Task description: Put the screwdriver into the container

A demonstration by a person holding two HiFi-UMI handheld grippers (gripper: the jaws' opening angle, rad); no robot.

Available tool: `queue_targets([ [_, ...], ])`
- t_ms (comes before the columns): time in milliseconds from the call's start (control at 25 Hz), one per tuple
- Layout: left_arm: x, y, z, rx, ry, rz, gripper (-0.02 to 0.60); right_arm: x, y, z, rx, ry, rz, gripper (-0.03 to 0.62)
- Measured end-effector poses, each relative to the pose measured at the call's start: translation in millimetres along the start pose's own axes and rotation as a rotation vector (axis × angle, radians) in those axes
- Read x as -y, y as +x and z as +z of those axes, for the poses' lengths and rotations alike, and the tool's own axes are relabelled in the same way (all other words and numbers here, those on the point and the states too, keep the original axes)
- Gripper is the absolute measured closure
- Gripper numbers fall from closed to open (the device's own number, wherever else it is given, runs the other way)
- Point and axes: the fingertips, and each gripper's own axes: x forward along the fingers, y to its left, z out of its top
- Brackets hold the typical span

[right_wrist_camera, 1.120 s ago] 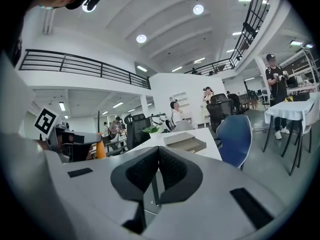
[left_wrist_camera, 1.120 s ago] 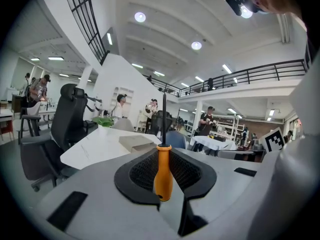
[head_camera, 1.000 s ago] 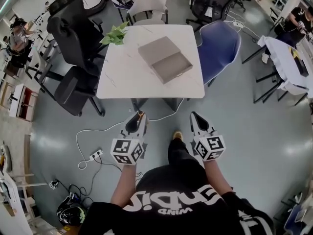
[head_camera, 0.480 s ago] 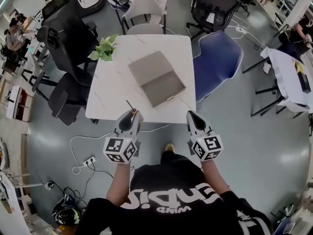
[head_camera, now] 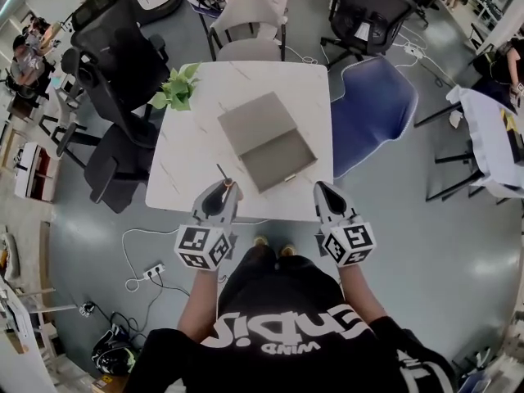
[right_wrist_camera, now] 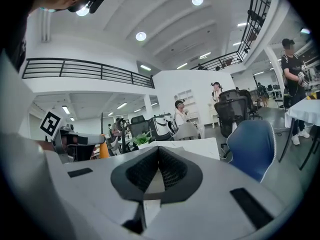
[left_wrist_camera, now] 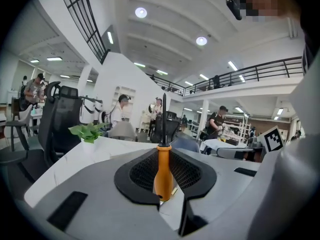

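Orange-handled screwdriver (left_wrist_camera: 163,171) with a thin dark shaft is clamped by its handle between the two black-padded jaws of the left hand-held gripper (left_wrist_camera: 164,186), the shaft pointing out past the jaw tips. In the head view this left hand-held gripper (head_camera: 222,195) sits at lower centre-left, over the near edge of the white marble-patterned square desk (head_camera: 184,166), and the screwdriver (head_camera: 222,176) reaches out above the desk top. The right hand-held gripper (head_camera: 324,195) is at lower centre-right, also at the near edge of the desk; in its own view the right hand-held gripper (right_wrist_camera: 159,166) has its jaws pressed together with nothing between them. The grey rectangular container (head_camera: 268,142) lies on the middle of the desk, its near part open, up and to the right of the screwdriver tip and apart from it. A small green leafy plant (head_camera: 175,89) stands at the desk's upper left corner. A blue chair (head_camera: 372,113) is beside the desk at the right, black office chairs (head_camera: 119,60) at the left
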Motion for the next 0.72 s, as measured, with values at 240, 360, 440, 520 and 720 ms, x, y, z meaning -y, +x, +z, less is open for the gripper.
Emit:
queue_targets([
  [240,-11,22,7,-0.033,0.018,-0.06,0.503,7,10,3,0.009,0.021,-0.046,0.582],
  [360,-17,38,4,-0.056,0.036,-0.093,0.503,9,20,6,0.02,0.022,-0.062,0.582],
  [440,-20,49,-1,-0.077,0.04,-0.112,0.503,11,23,7,0.027,0.023,-0.069,0.582],
  [520,-22,60,-5,-0.099,0.045,-0.129,0.503,12,24,8,0.03,0.028,-0.077,0.582],
  [720,-23,92,-17,-0.163,0.07,-0.186,0.503,18,21,8,0.036,0.033,-0.108,0.582],
])
